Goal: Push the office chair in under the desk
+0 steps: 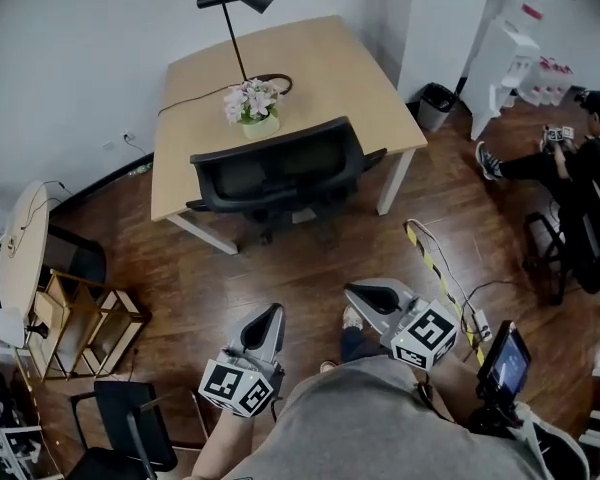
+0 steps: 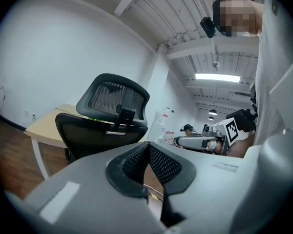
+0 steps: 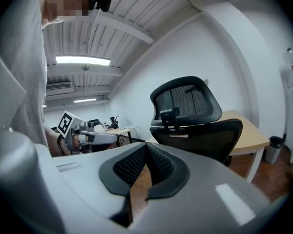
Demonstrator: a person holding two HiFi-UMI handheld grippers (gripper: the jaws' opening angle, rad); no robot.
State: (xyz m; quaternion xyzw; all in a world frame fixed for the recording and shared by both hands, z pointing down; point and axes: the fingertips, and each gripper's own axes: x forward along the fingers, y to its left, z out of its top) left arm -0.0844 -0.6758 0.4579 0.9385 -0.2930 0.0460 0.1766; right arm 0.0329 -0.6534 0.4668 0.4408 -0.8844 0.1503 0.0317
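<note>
A black office chair [image 1: 276, 173] with a mesh headrest stands at the near edge of the light wooden desk [image 1: 330, 63], its seat partly under the top, its back toward me. Both gripper views show that chair back [image 2: 105, 121] [image 3: 195, 123] ahead and apart from the jaws. My left gripper [image 1: 270, 318] is shut and holds nothing, low in the head view, well short of the chair. My right gripper [image 1: 358, 293] is likewise shut and empty, beside it to the right. Each gripper appears in the other's view: the right gripper [image 2: 198, 141], the left gripper [image 3: 90, 138].
On the desk stand a black lamp [image 1: 242, 3] and a pot of flowers [image 1: 254, 104]. A yellow-black cable strip [image 1: 430, 263] runs across the wood floor at right. A wooden rack [image 1: 80, 323] and another black chair [image 1: 125, 428] are at left. A person [image 1: 580, 163] sits far right.
</note>
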